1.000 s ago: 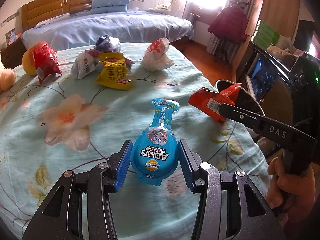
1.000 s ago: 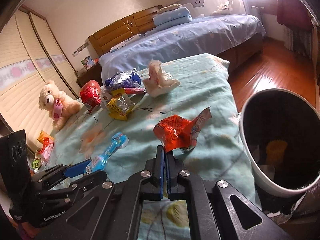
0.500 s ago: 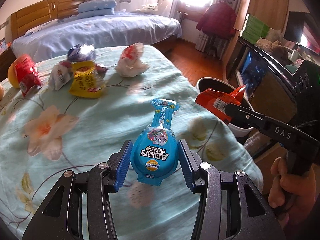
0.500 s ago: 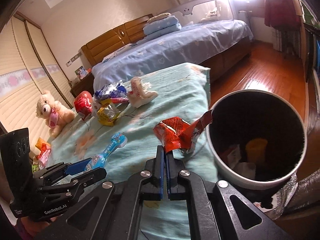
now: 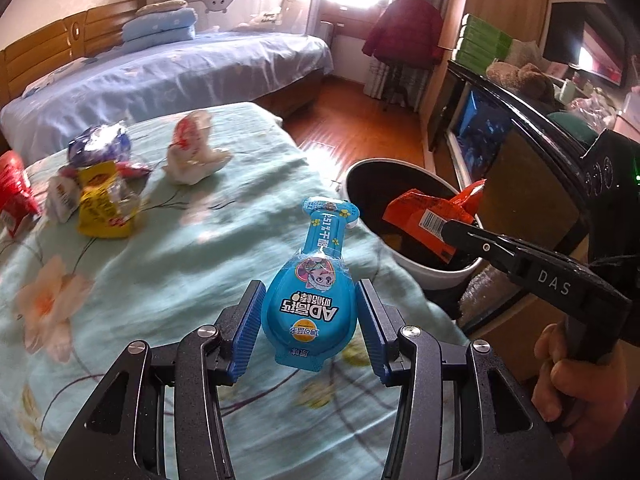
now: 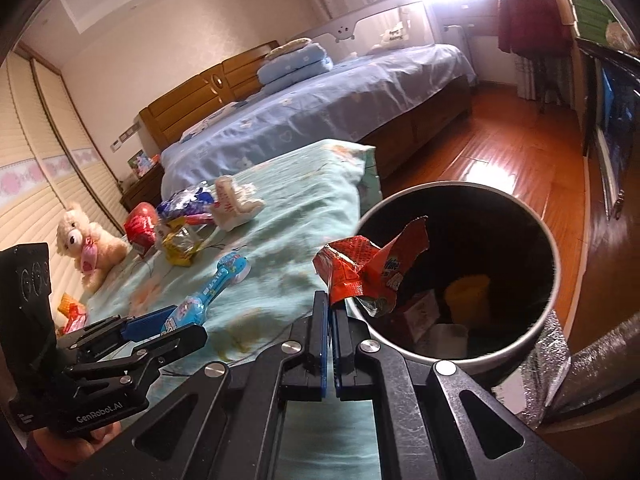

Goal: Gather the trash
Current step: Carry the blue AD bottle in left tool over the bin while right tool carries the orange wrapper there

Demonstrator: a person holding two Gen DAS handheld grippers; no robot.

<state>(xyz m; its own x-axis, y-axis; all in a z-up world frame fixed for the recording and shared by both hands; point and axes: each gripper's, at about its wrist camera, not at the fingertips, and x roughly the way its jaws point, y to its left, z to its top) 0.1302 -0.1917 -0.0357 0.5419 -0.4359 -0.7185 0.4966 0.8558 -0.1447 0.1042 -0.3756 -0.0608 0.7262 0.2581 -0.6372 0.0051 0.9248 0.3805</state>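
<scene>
The right tool [image 6: 329,308] pinches a crumpled red foil wrapper [image 6: 370,268] over the round white-rimmed bin [image 6: 552,248] – nothing between them. The left tool [image 5: 310,316] clamps a blue bottle-shaped plastic packet [image 5: 312,300]; a yellow wrapper [image 5: 106,208] and white crumpled wrapper [image 5: 192,152] lie behind on the floral bed [image 5: 200,240].

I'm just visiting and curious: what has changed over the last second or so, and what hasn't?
The right hand-held gripper carried the red wrapper off the bedspread to above the bin. The left hand-held gripper followed toward the bin with the blue candy packet. Both grips stayed shut; the wrapper pile stayed put.
</scene>
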